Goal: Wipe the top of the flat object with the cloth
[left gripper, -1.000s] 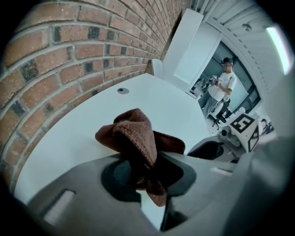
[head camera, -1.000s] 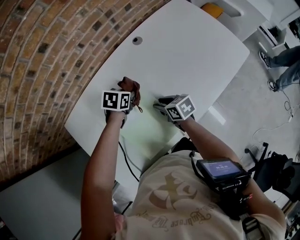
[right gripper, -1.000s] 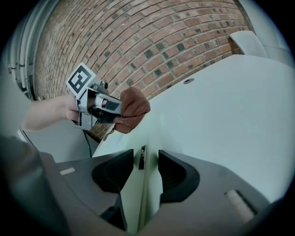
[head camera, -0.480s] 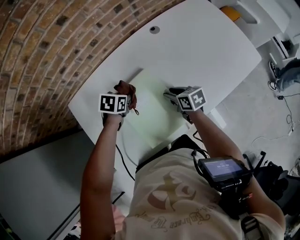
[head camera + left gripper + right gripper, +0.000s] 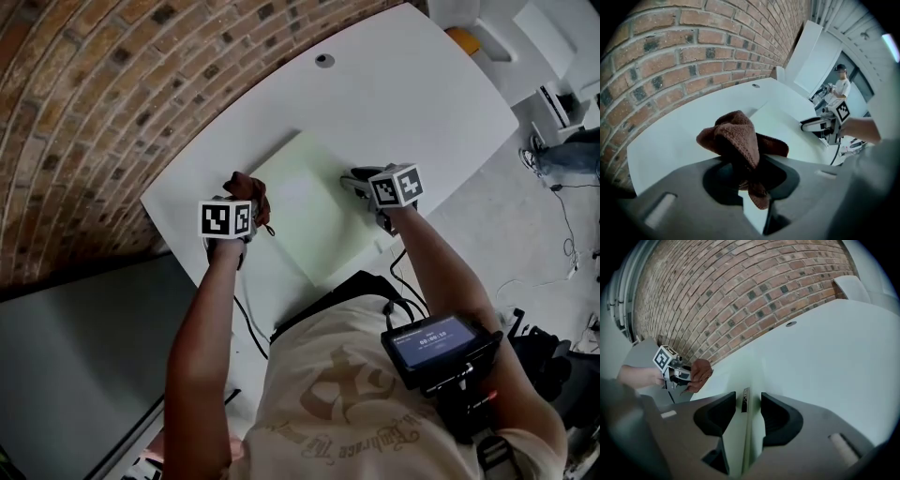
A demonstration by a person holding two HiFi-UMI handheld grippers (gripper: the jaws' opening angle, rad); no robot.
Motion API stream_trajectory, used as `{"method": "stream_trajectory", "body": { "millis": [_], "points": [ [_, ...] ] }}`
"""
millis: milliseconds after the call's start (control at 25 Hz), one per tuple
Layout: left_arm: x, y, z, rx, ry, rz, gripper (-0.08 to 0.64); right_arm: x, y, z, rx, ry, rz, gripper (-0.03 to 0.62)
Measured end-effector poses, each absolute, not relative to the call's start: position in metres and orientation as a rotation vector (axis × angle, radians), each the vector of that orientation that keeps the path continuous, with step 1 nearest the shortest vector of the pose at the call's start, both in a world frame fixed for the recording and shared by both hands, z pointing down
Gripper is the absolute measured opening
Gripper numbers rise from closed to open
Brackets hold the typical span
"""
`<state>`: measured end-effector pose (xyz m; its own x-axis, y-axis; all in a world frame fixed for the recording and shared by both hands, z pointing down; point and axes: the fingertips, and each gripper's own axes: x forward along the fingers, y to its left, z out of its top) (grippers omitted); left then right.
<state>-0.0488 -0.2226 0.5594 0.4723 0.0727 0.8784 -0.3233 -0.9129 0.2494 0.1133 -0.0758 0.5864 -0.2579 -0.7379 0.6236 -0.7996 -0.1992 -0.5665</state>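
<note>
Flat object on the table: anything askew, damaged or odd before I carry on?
Nothing stands out. The flat object lies flat on the table, unmarked. The cloth is bunched in the left gripper at its left edge; the right gripper straddles its right edge, jaws apart.

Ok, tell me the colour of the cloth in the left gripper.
The cloth is reddish brown with a knitted texture, clearest in the left gripper view.

Your cloth (image 5: 736,140) is coarse brown knit; the flat board (image 5: 300,202) is smooth, matt; the bench (image 5: 394,103) smooth white; the brick wall (image 5: 94,94) rough.
</note>
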Motion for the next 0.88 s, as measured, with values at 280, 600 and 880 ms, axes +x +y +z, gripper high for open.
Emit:
{"method": "stream_trajectory", "body": {
  "millis": [280, 600, 880],
  "points": [
    [-0.076, -0.230, 0.556, 2.336, -0.269, 1.389, 0.081, 0.115, -0.079, 0.588, 1.848, -1.962, 1.485, 0.178],
    [-0.046, -0.208, 0.517, 2.370, -0.250, 1.297, 0.081, 0.112, -0.075, 0.588, 1.834, -1.997, 1.494, 0.179],
    [0.020, -0.164, 0.507, 2.334, -0.180, 1.308, 0.081, 0.112, -0.077, 0.586, 1.734, -2.074, 1.483, 0.183]
  ]
}}
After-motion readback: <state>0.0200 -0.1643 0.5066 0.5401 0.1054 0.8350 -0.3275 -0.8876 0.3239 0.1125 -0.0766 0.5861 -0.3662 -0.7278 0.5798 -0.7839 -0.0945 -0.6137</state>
